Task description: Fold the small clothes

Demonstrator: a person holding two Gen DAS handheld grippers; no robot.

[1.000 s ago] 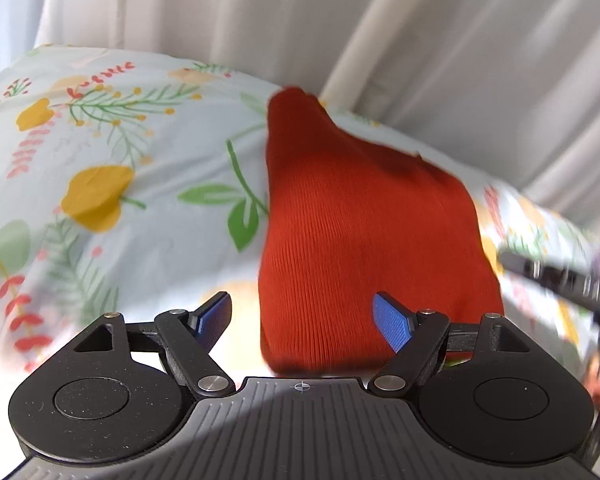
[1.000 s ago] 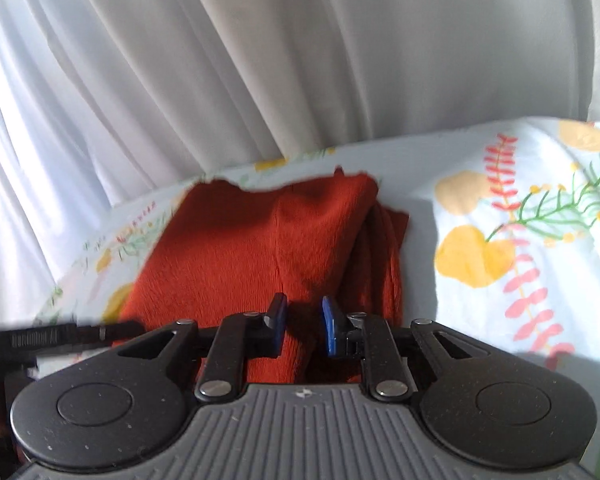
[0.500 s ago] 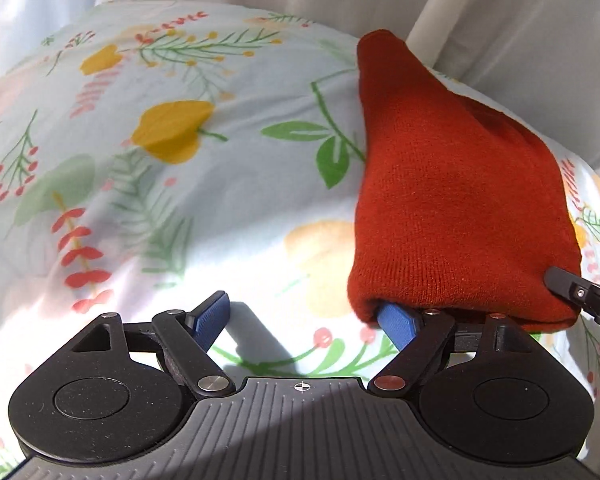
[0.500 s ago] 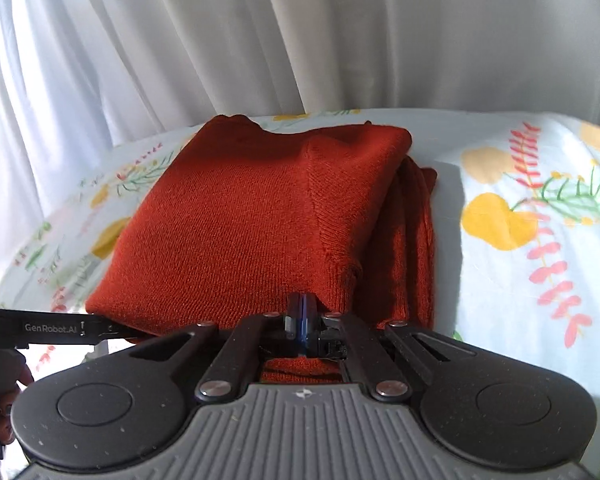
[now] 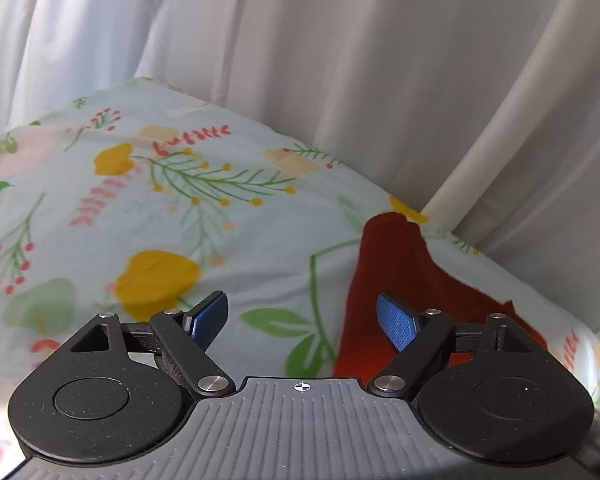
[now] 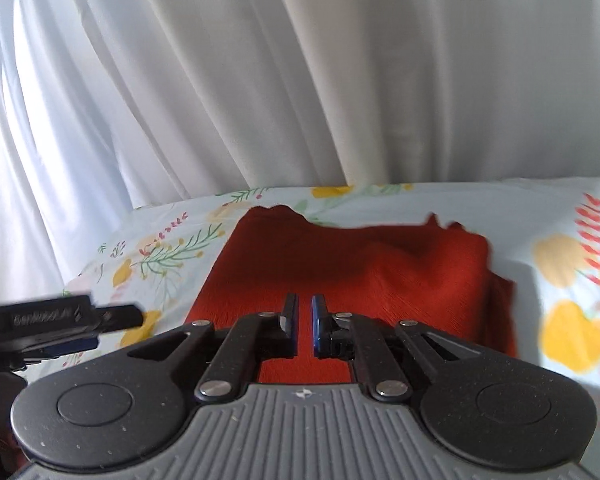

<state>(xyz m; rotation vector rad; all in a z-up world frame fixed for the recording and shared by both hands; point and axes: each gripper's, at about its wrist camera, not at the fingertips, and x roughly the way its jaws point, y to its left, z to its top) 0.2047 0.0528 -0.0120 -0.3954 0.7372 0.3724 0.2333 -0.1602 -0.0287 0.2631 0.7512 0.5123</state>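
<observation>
A folded rust-red knitted garment (image 6: 360, 268) lies on the floral cloth (image 6: 540, 208); it also shows at the right of the left wrist view (image 5: 396, 272). My right gripper (image 6: 304, 322) hovers above its near edge with the jaws a narrow gap apart and nothing between them. My left gripper (image 5: 300, 318) is wide open and empty, just left of the garment, its right finger (image 5: 396, 326) over the garment's left edge. The left gripper also shows at the left of the right wrist view (image 6: 80, 318).
White curtains (image 6: 300, 80) hang close behind the surface's far edge. The light floral cloth (image 5: 140, 208) covers the whole surface and stretches bare to the left of the garment.
My right gripper let go of the garment's edge, opened slightly and lifted. My left gripper pulled its finger out from under the garment and rose and tilted up.
</observation>
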